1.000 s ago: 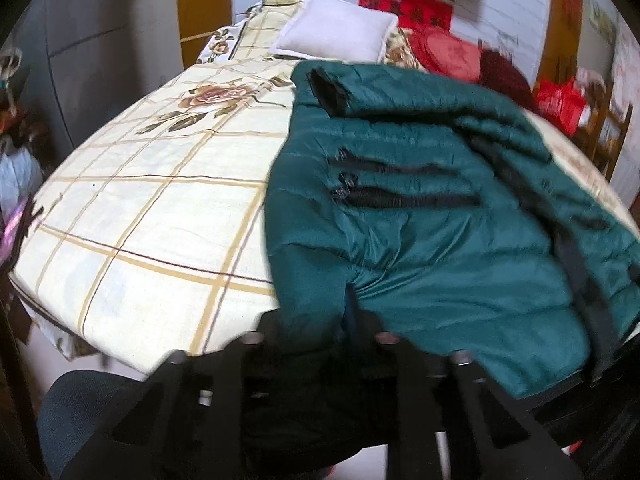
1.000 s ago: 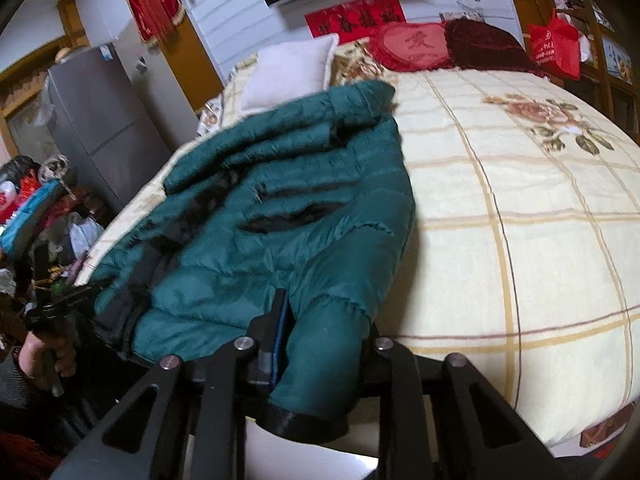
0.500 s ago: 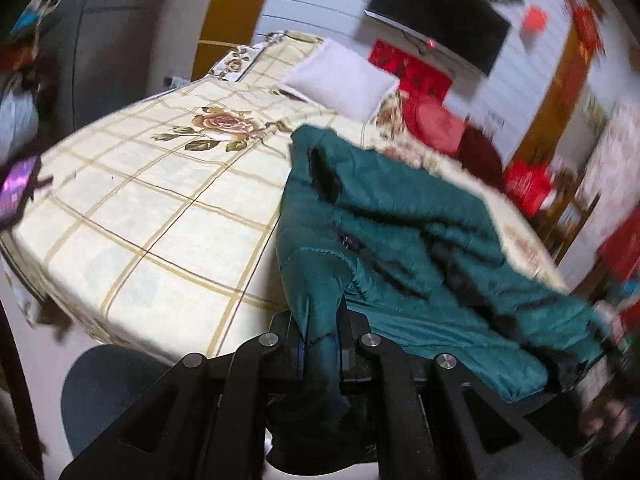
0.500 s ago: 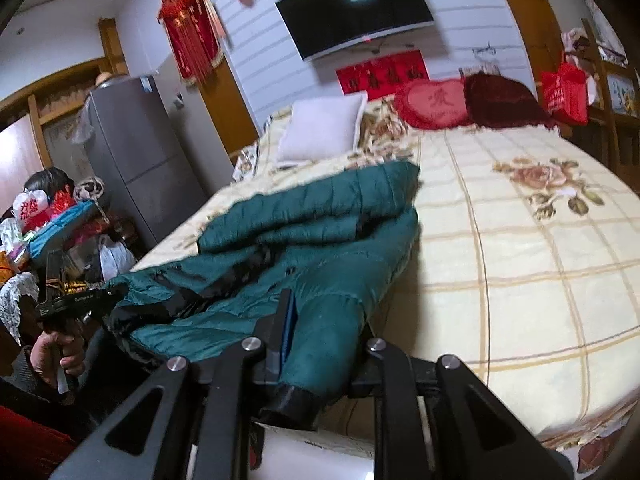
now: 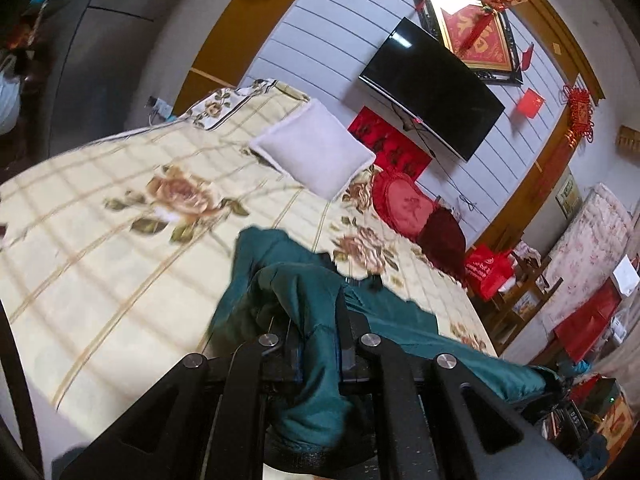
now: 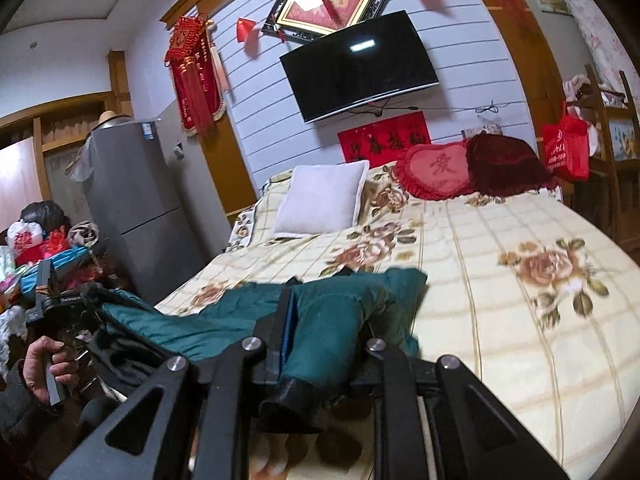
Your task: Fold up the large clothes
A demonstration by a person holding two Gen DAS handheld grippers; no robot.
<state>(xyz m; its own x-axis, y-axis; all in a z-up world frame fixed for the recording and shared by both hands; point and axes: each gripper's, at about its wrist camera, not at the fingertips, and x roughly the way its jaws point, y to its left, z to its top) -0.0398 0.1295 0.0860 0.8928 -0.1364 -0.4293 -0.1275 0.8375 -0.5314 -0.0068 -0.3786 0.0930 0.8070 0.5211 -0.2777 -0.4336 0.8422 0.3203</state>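
Jacket (image 5: 320, 344) pinched in both grippers, hem raised over the bed (image 5: 100, 240).
I clamp the left gripper (image 5: 318, 354) and right gripper (image 6: 320, 354) on its corners (evenly) so it drapes for folding.

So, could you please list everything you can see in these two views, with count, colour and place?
jacket: one, dark green, lifted off the near end of the bed, bunched
bed cover: one, cream check with roses
square pillow: one, white, at the head of the bed
cushions: two, red heart and dark red, right of the pillow
television: one, black, on the wall
fridge: one, grey, left of the bed
left gripper: black, shut on the jacket
right gripper: black, shut on the jacket
hand: one, holding the left gripper's handle
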